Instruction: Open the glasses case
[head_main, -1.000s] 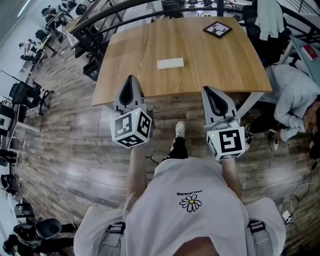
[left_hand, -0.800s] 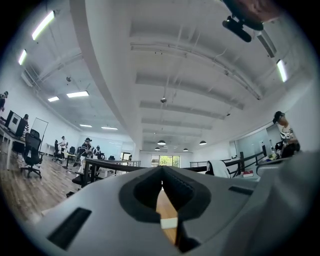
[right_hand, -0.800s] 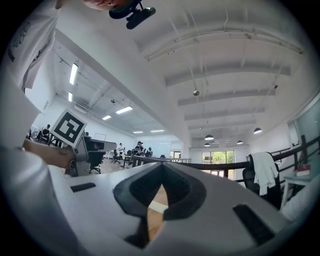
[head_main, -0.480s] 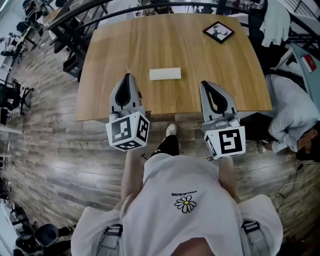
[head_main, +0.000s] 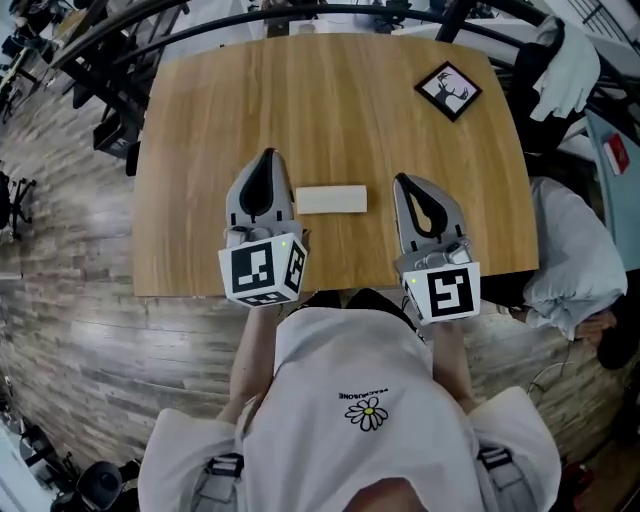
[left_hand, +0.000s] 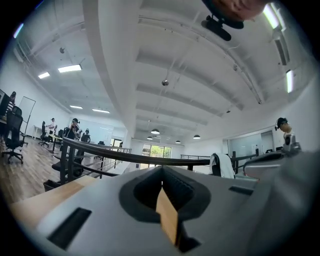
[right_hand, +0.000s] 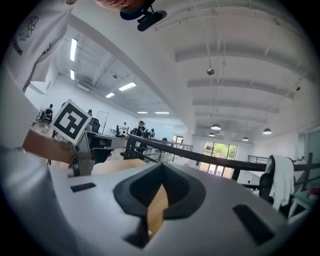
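Observation:
A white, oblong glasses case (head_main: 331, 200) lies flat on the wooden table (head_main: 330, 110), near its front edge. My left gripper (head_main: 266, 155) hovers over the table just left of the case, its jaws shut on nothing. To the right of the case my right gripper (head_main: 400, 180) is held over the table, also shut and empty. The case lies between the two grippers, touched by neither. In the left gripper view (left_hand: 162, 172) and the right gripper view (right_hand: 161, 167) the jaws meet at the tip; both views look level across the room and the case is hidden from them.
A black-framed picture (head_main: 448, 90) lies at the table's far right corner. A dark railing (head_main: 330, 12) runs behind the table. A person in grey (head_main: 565, 265) crouches on the floor to the right. Office chairs (head_main: 110, 130) stand at the left.
Both grippers have moved forward from the floor side of the table edge to above the tabletop, flanking the case. Both jaws stayed shut. The case has not moved on the table.

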